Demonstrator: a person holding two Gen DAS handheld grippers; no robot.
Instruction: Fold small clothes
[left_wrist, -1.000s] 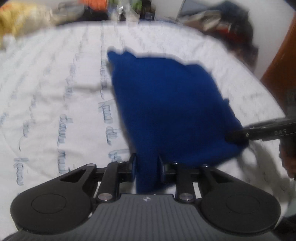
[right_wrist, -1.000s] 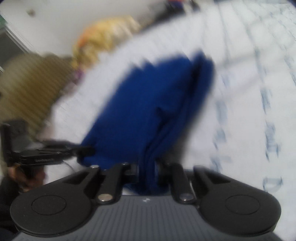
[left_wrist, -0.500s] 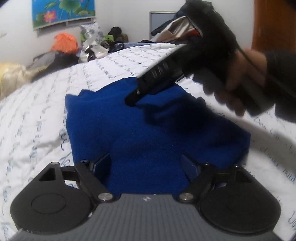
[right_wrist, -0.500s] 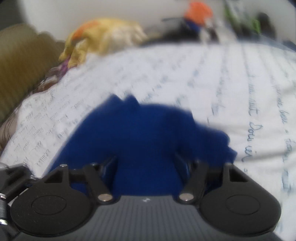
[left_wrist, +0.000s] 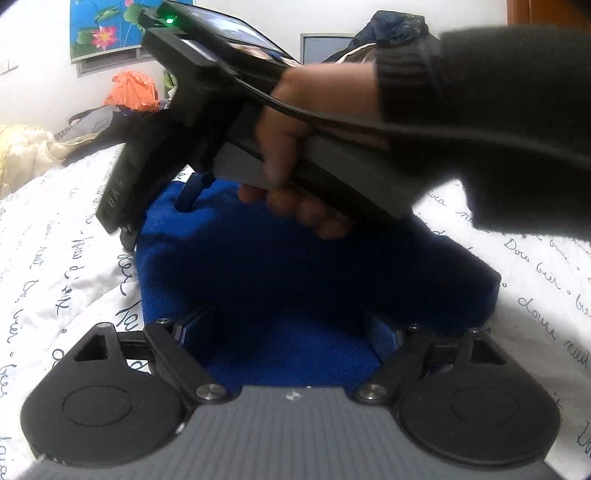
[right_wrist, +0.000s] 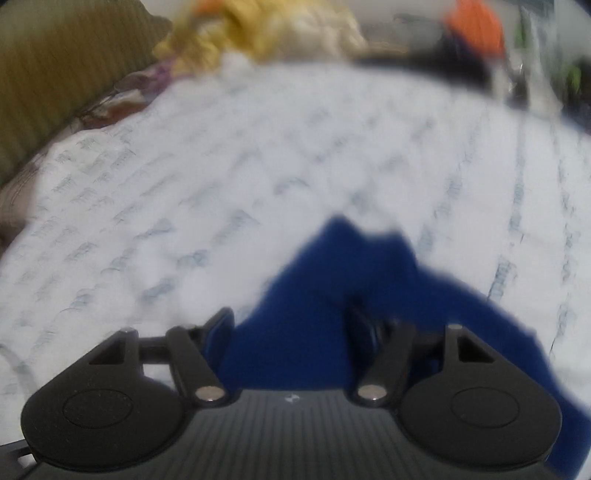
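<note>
A blue knit garment (left_wrist: 295, 273) lies folded on the white bedsheet with script print (left_wrist: 66, 258). My left gripper (left_wrist: 291, 328) is open, its jaws spread wide just above the garment's near edge. My right gripper (right_wrist: 291, 325) is open too, over the garment's far left part (right_wrist: 351, 266). In the left wrist view the right gripper's body (left_wrist: 207, 110) and the hand holding it reach across over the garment from the right. The right wrist view is blurred.
Piled clothes and bags sit at the bed's far edge: an orange bag (left_wrist: 131, 90), a yellow bundle (right_wrist: 258, 29). A brown striped cushion (right_wrist: 55, 66) lies at the left. A flower poster (left_wrist: 107, 26) hangs on the wall.
Both grippers let go of the blue garment and opened wide. The right gripper swung across over the garment toward its far left side. The garment now lies folded on the sheet.
</note>
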